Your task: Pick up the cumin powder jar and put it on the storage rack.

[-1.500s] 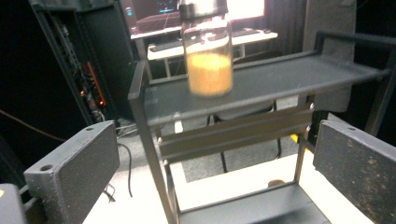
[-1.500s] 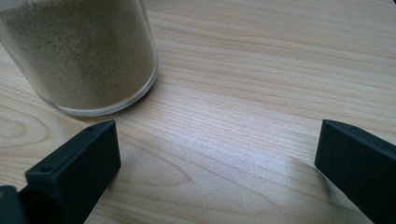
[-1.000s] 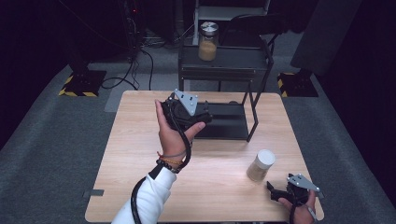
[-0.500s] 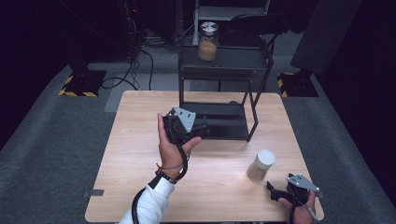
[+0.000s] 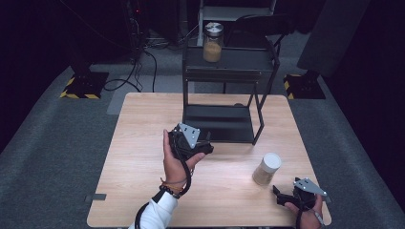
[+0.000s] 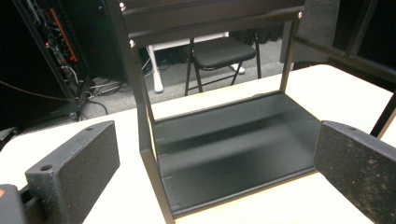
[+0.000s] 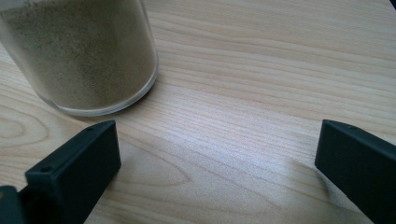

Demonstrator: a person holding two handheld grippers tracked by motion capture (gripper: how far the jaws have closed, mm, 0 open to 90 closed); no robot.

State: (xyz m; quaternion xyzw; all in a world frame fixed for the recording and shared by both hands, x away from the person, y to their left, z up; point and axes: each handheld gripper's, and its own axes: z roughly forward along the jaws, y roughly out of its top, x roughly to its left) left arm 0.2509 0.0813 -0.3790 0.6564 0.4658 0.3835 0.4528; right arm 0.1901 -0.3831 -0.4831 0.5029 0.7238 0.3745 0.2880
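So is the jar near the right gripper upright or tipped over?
Upright: the jar stands on its base on the table, white lid on top.

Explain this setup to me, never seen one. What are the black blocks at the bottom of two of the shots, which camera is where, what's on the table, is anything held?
No robot here: a person holds a two-jaw gripper in each hand. The high view looks down on the wooden table, with the left gripper raised near the middle and the right gripper low at the near right corner. The other two pictures come from cameras riding on the grippers, so the black blocks are each gripper's own jaws.

On the table stand a black two-level rack and, to its near right, a white-lidded jar of tan powder. A second jar sits on the rack's top shelf.

The left gripper view looks into the rack's empty lower shelf. The right gripper view shows the jar on the table close ahead, off to one side. Both jaw pairs stand wide apart; nothing is held.
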